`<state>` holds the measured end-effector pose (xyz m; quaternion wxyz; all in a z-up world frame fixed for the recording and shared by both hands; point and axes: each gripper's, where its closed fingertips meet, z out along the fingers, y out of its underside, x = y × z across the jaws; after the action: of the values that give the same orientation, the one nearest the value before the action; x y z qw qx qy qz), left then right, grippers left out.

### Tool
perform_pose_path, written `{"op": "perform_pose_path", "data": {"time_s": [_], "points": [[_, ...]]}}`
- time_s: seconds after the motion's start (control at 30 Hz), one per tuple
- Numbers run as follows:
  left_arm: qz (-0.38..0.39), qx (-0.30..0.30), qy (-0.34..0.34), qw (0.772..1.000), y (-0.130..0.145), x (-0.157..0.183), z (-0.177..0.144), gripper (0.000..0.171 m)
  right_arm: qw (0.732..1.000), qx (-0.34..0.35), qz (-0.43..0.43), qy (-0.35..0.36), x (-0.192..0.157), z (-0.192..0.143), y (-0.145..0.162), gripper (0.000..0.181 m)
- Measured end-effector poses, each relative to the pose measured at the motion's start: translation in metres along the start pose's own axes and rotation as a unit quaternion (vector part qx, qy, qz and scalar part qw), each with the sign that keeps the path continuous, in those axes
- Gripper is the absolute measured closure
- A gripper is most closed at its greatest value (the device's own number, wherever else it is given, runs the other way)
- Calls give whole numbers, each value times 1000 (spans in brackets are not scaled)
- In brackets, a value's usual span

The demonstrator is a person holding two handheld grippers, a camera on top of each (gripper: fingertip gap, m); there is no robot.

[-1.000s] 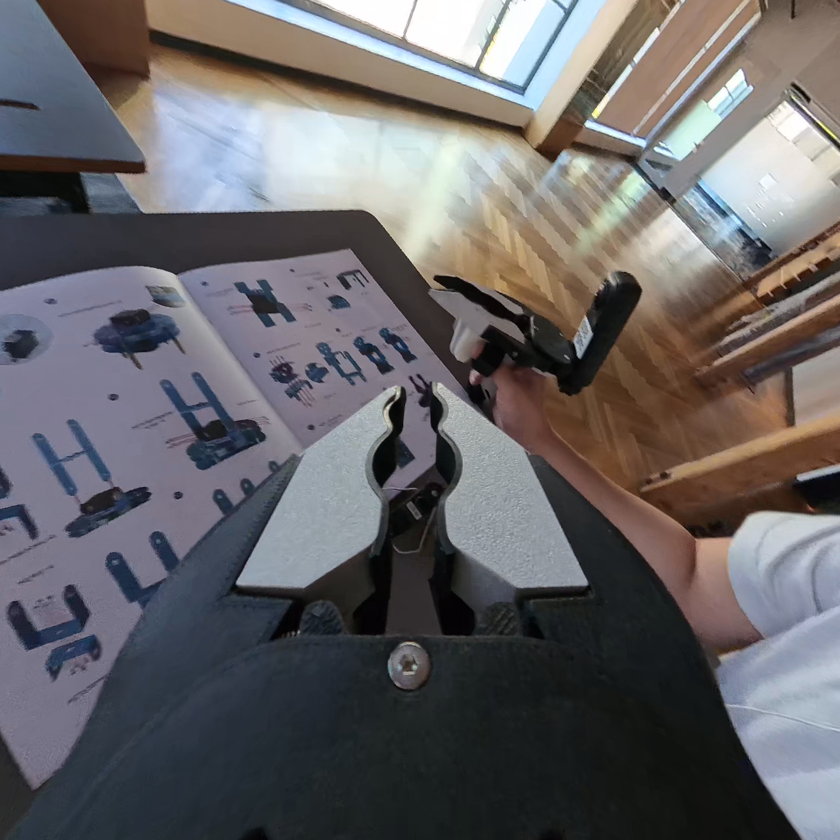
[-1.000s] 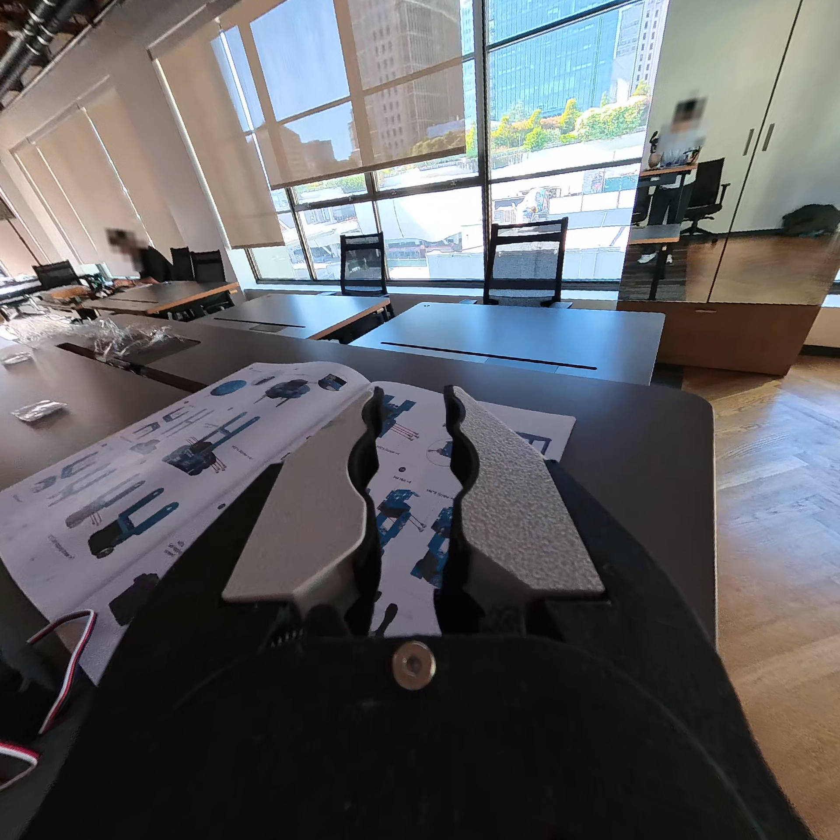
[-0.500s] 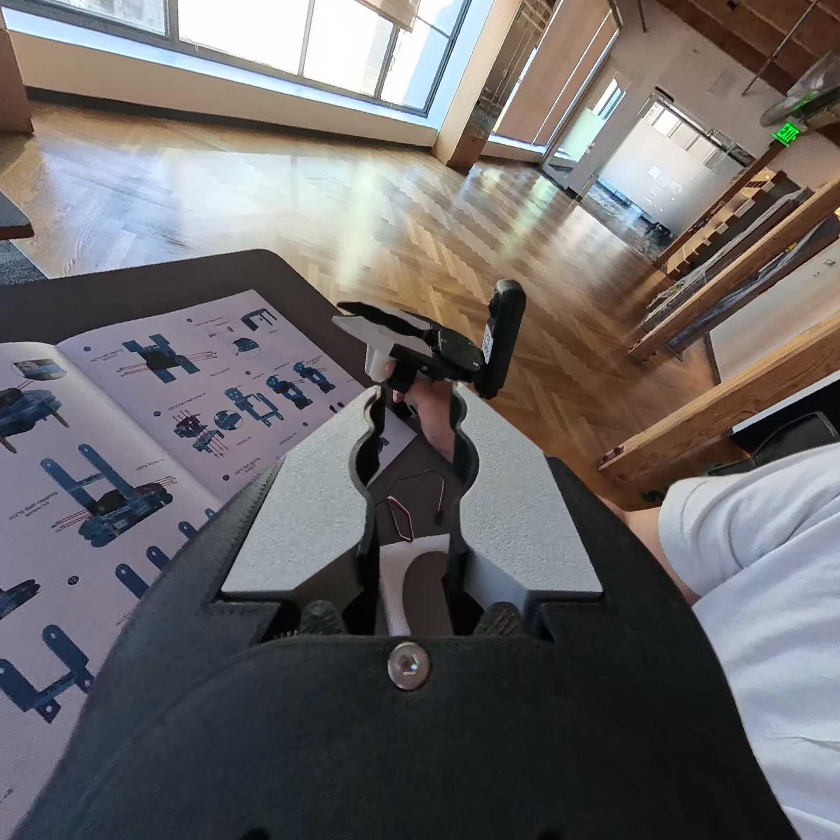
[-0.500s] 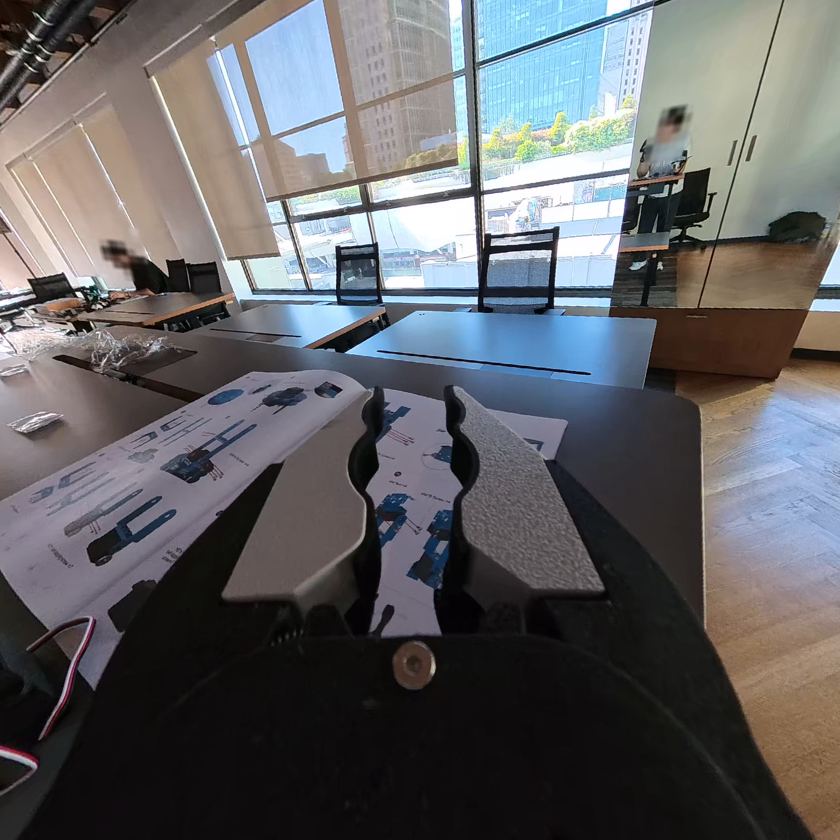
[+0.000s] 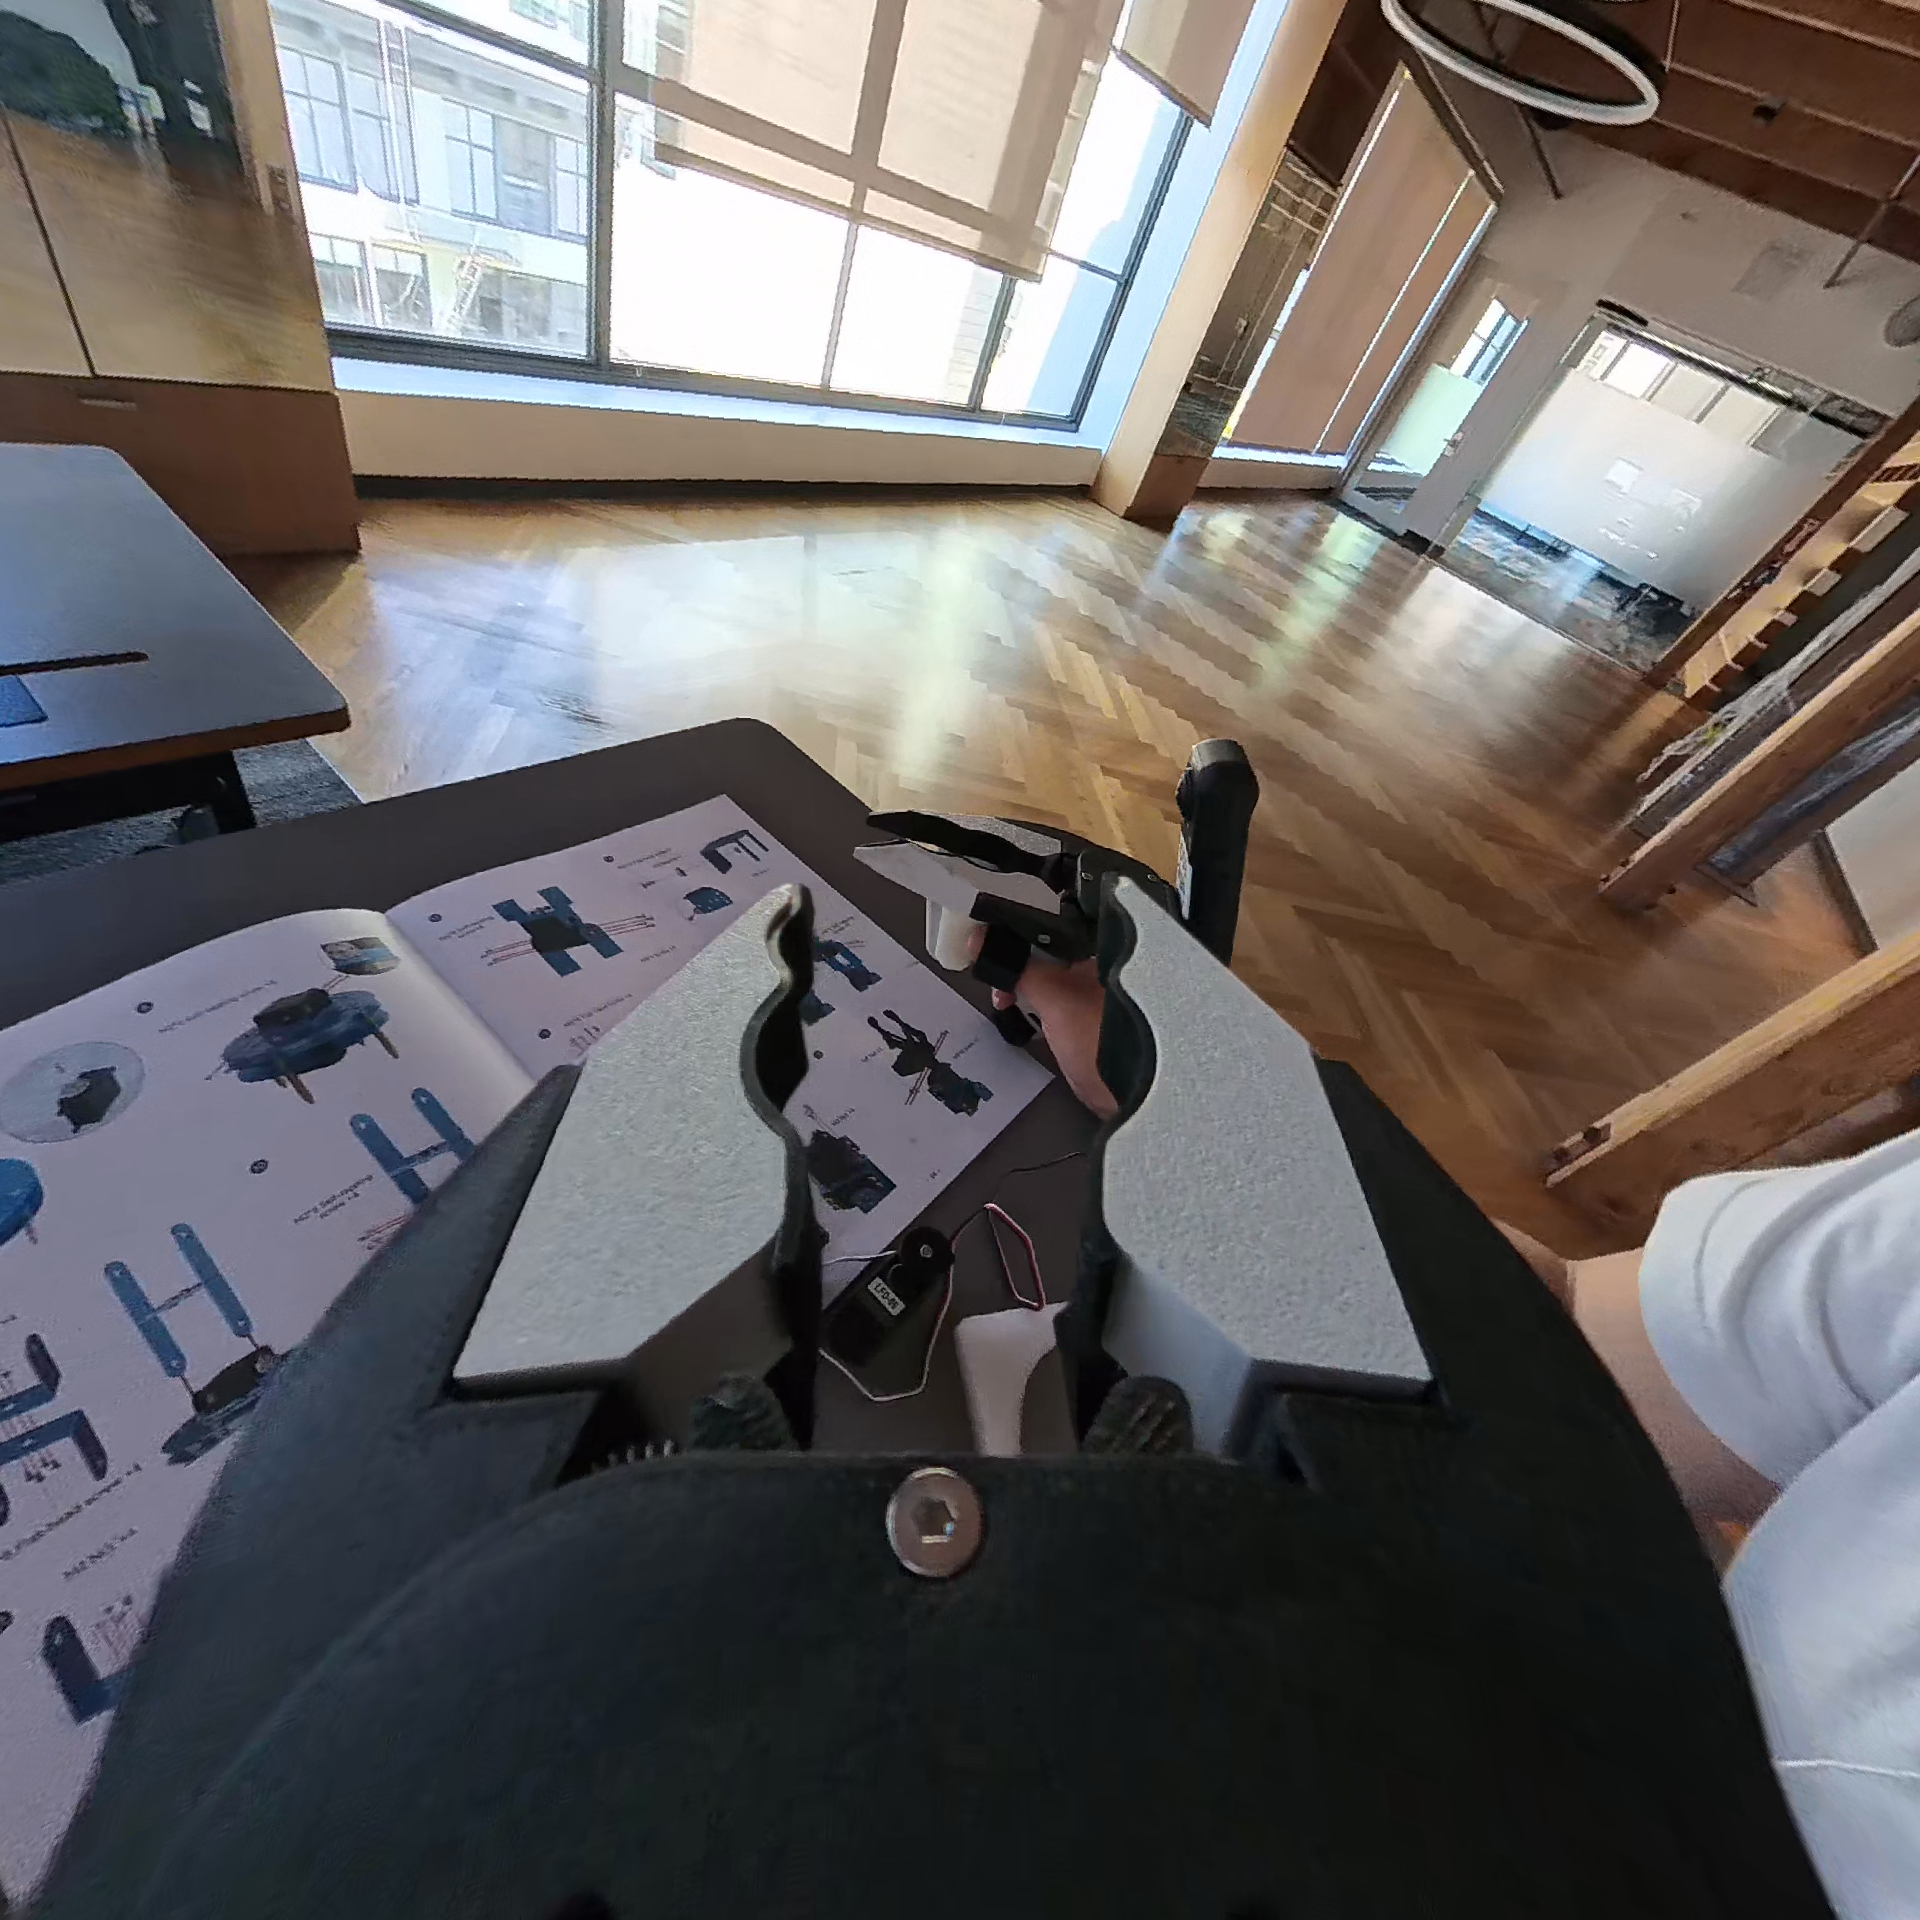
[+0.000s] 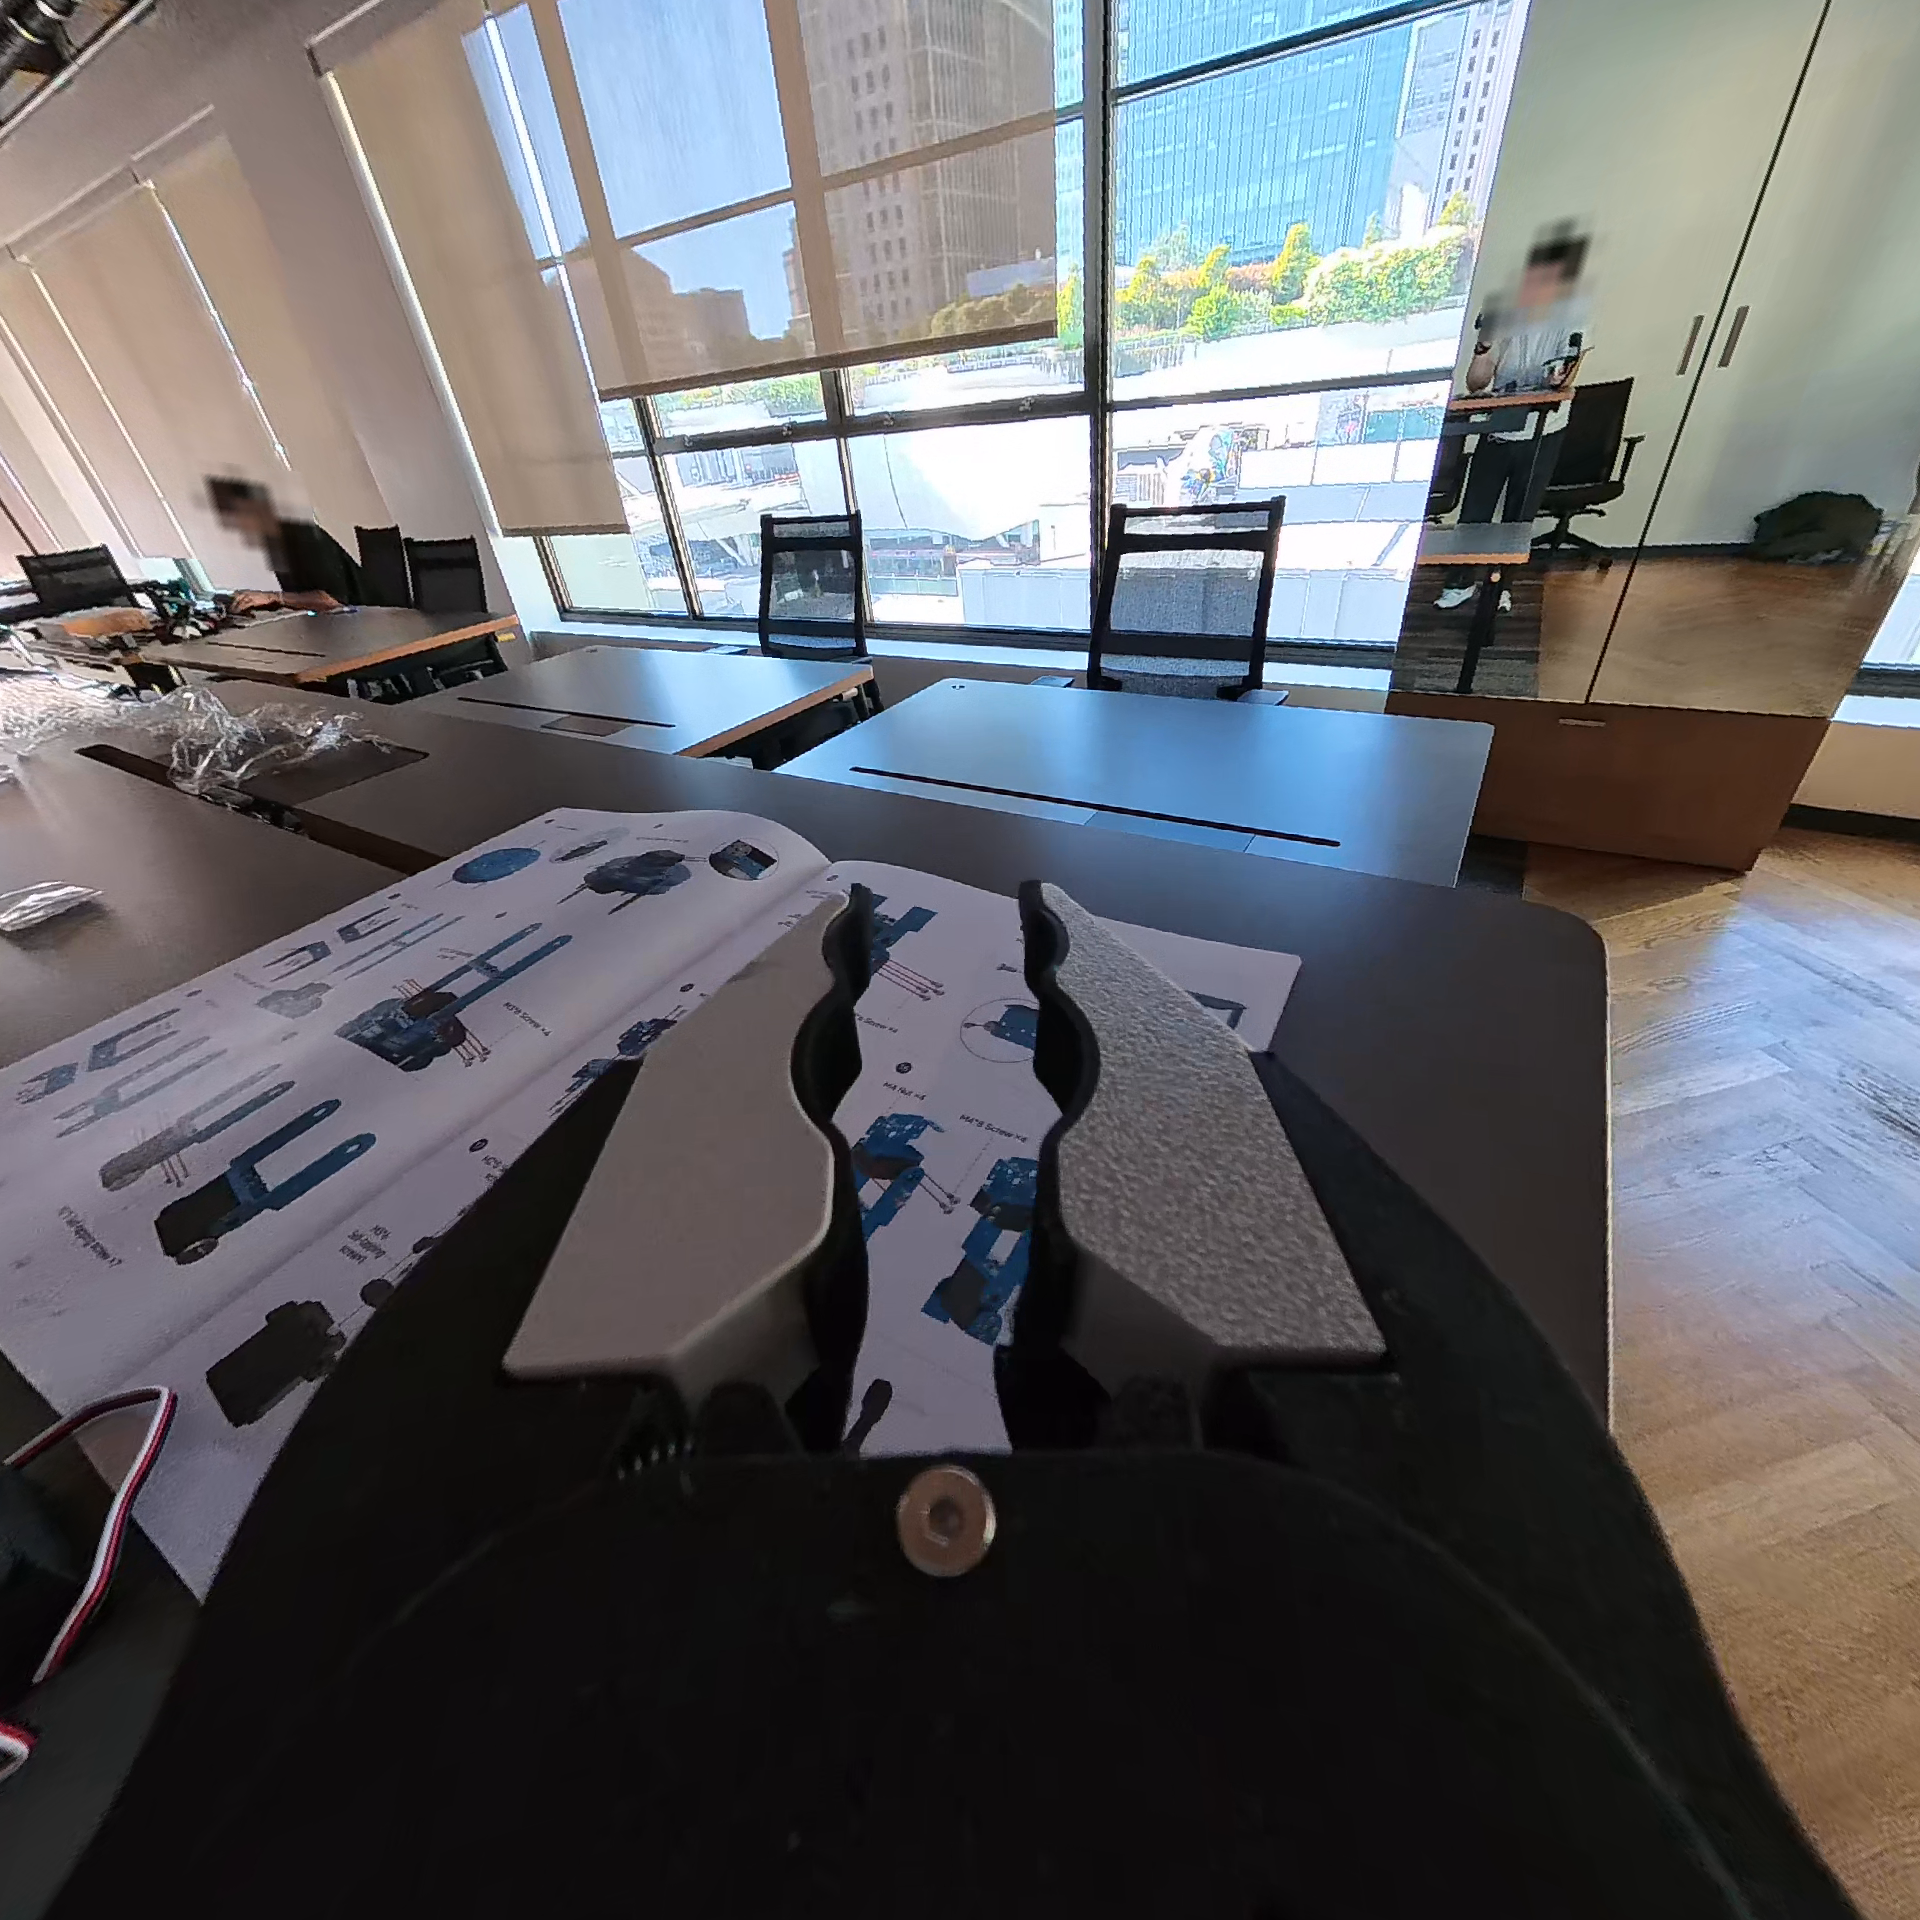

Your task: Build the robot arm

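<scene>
The left gripper (image 5: 951, 935) hangs above the dark surface (image 5: 312, 862) with its jaws spread wide and nothing between them; seen through the gap, a small black servo (image 5: 888, 1304) with red and white leads lies on the surface just beside the near corner of the open instruction booklet (image 5: 312, 1091), a white block (image 5: 1003, 1371) close at its side; the booklet lies flat, presumably so its diagrams can be read while working; the right gripper (image 6: 945, 925), held by a hand (image 5: 1070, 1023), hovers over the booklet's right page, jaws partly apart and empty; further off, crinkled clear plastic (image 6: 239, 732) rests on the surface.
</scene>
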<state>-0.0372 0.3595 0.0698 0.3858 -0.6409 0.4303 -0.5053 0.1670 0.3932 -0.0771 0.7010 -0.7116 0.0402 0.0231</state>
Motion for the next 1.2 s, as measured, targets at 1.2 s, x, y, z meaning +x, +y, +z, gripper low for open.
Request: {"op": "perform_pose_path", "data": {"time_s": [1.2], "points": [[-28,2,-302,953,1,-115,-85,130,965,17,-162,206,50,-27,-23,174]]}}
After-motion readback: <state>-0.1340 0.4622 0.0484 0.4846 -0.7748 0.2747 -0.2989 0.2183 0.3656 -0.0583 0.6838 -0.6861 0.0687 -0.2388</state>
